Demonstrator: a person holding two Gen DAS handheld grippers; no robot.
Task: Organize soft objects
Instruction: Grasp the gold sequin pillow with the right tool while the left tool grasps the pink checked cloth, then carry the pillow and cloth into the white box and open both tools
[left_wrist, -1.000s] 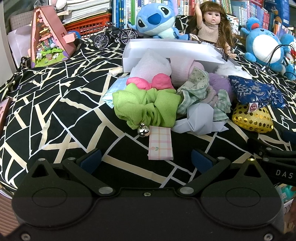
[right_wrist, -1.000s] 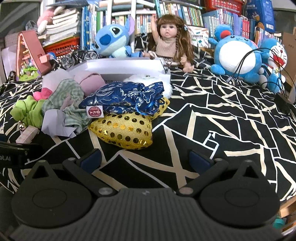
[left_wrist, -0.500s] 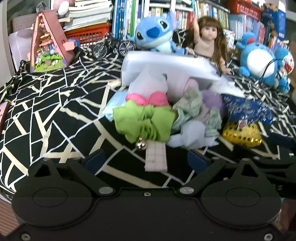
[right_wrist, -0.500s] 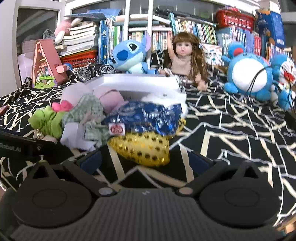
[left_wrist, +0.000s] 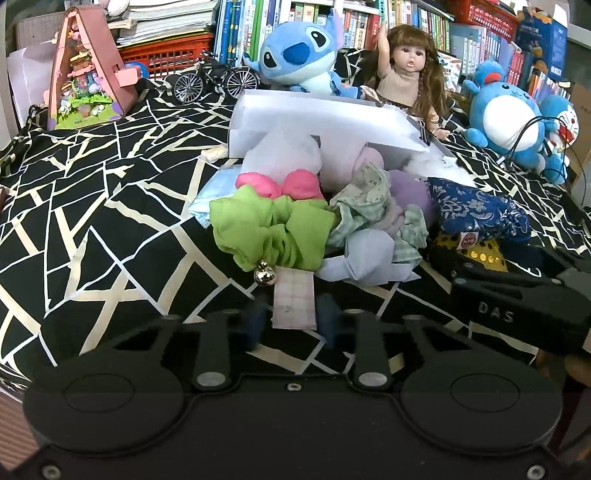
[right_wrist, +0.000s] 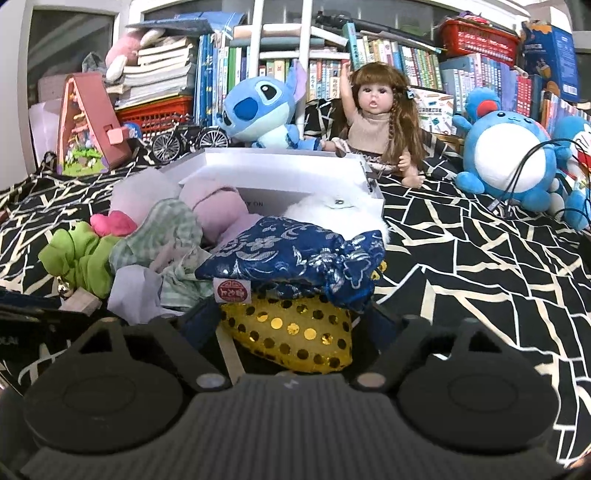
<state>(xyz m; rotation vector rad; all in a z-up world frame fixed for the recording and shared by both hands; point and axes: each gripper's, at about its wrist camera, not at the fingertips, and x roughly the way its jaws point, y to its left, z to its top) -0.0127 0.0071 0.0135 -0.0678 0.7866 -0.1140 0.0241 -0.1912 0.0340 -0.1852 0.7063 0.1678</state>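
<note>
Here, left gripper (left_wrist: 293, 319) astride pink checked tag (left_wrist: 293, 302), lengthwise away.

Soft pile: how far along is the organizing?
Done: nothing visible; the pile lies in front of the white box. In hand: left gripper jaws shut on the pink plaid pad; right gripper jaws straddle the gold sequin pouch, grip unclear. Left: green scrunchie, blue brocade pouch and the rest.

A lived-in home room: crammed bookshelves (right_wrist: 388, 70) far beyond the tongs, plush toys (right_wrist: 258, 110) and a doll (right_wrist: 376, 122) before them
</note>
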